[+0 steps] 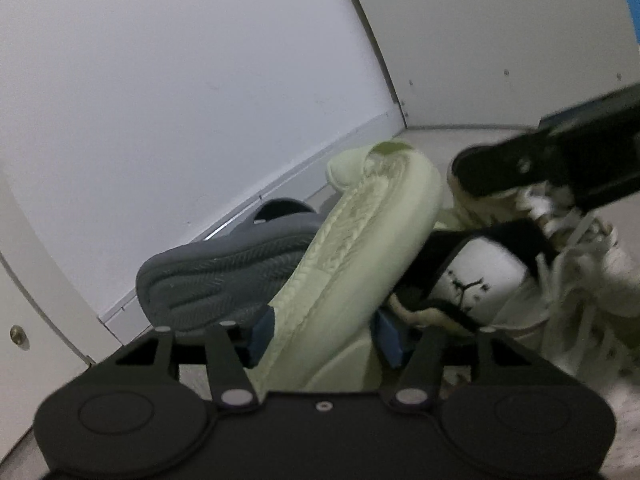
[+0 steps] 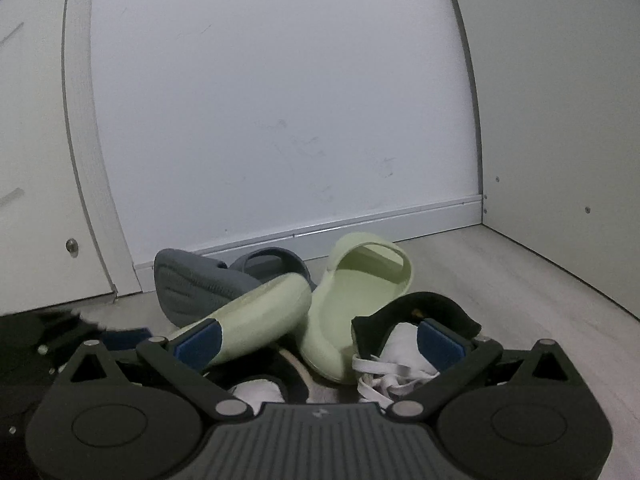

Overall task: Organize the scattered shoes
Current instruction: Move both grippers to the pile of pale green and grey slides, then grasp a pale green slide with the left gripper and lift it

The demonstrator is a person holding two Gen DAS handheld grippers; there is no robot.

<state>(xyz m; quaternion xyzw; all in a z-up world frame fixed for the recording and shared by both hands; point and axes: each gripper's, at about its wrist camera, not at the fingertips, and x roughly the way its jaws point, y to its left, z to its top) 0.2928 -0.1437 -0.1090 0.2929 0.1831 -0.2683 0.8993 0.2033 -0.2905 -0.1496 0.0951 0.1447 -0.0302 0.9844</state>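
Left gripper (image 1: 324, 334) clamps a pale green slide (image 1: 360, 232) from the floor-corner pile; right gripper (image 2: 320, 344) hangs wide over a sneaker (image 2: 400, 344), apparently to grasp it

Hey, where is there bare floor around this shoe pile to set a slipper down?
Free: the floor right of the upright green slipper, bounded by the baseboard and right-hand panel. Crowded: the left, where the grey slipper, the tilted green slipper between the left tongs and the sneaker overlap.
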